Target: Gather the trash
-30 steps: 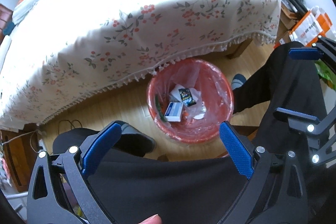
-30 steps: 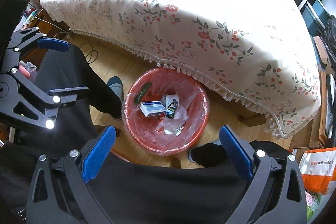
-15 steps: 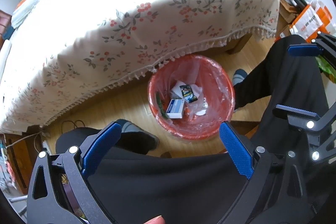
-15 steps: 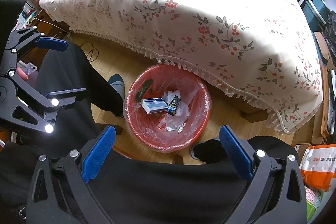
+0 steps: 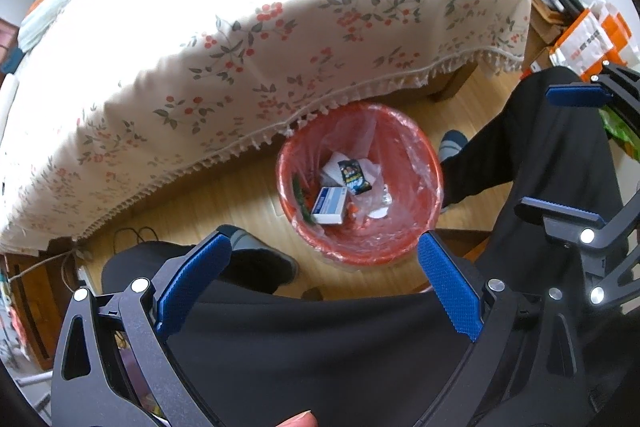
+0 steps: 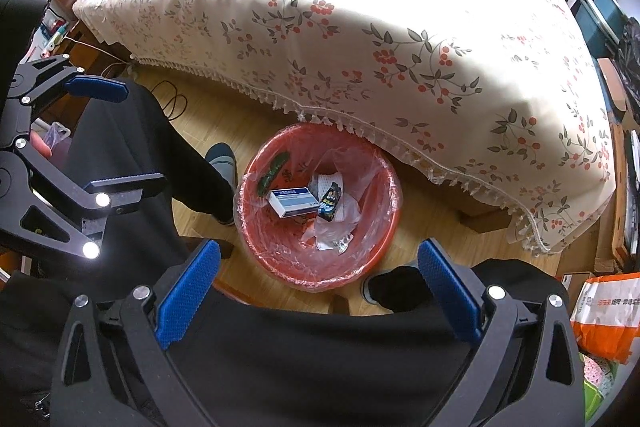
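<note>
Your right gripper (image 6: 318,297) hangs with its blue pads spread wide, empty, above the round red plastic-lined trash bin (image 6: 380,247) on the wooden floor (image 6: 192,131). In the bin lie a white-and-blue cardboard box (image 6: 293,201), a dark snack wrapper (image 6: 330,200) and crumpled white paper (image 6: 326,183). Your left gripper (image 6: 120,135) is also spread.

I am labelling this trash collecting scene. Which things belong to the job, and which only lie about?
Job:
red trash bin with clear liner
white and blue box
dark snack wrapper
white paper scraps
left gripper, right gripper, both open

Lying about:
floral bedspread
orange and white bag
black cable
</note>
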`<state>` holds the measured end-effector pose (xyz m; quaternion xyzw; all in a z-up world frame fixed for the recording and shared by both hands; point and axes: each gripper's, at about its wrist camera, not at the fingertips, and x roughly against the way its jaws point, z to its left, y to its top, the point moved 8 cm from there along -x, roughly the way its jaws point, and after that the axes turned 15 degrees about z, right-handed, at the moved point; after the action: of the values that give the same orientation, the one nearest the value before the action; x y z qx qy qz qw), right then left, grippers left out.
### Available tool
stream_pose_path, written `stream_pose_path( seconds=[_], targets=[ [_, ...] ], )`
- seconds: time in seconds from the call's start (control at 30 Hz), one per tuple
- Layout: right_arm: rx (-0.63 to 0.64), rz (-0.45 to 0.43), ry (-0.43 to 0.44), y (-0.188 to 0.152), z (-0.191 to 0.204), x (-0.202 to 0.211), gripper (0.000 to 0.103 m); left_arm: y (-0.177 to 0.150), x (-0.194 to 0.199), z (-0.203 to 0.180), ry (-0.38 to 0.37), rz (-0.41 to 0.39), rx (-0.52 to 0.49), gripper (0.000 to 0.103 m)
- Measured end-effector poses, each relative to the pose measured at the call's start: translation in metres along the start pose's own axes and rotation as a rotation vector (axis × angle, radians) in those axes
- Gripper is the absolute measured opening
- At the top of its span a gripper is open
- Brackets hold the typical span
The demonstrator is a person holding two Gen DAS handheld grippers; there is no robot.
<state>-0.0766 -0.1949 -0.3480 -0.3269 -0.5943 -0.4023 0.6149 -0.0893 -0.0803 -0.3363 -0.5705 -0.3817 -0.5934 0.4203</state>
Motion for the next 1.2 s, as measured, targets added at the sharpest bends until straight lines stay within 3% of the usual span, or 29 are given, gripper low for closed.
stream_pose_path(
  seconds=[0.97,1.2],
  targets=[
    [-0.003,0.001,0.006,-0.0012,-0.0018,-0.0028,0.098,0.0034,-0.0014,-0.0013,-0.047,0.018,0.017,0.097],
    [-0.002,0.001,0.007,-0.0005,-0.0021,-0.003,0.098,0.0049,0.002,0.0,-0.041,-0.011,0.013,0.097]
  ],
)
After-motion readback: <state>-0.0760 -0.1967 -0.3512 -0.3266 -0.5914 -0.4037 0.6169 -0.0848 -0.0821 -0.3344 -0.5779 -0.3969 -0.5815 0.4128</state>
